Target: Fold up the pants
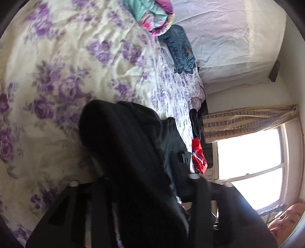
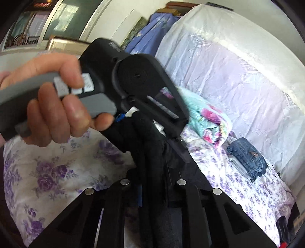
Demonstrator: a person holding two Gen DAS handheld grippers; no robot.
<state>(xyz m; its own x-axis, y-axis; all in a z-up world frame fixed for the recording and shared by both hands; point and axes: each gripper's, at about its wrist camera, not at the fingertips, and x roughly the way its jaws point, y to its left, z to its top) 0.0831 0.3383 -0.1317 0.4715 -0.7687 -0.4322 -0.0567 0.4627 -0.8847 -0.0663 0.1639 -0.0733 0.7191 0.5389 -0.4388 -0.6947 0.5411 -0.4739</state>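
The black pants [image 1: 122, 145] were bunched and lifted above the bed [image 1: 57, 76], hanging between the 2 grippers rather than lying flat. In the left wrist view the left gripper [image 1: 133, 179] had its jaws drawn close on a thick fold of the dark cloth, which spilled over the fingers and hid the tips; it looked gripped. In the right wrist view the right gripper [image 2: 152, 171] was closed down on another bunch of the same pants [image 2: 150, 137], with the cloth running up between its fingers to the other tool, which a hand [image 2: 53, 106] held above the bed. The fabric looked soft, limp and light, with a knit or ribbed surface, so it would probably sag and crease wherever it was unsupported and would not hold a fold line by itself. It did not look slippery, and a pinch on doubled cloth would likely hold. The better places to take hold, I judged, were the waistband corners or the hems, where the seams are thicker, so the legs could hang straight. On the bed, toward its far side, lay folded jeans [image 1: 179, 49] and a bright quilt [image 1: 152, 15], both well apart from the pants.
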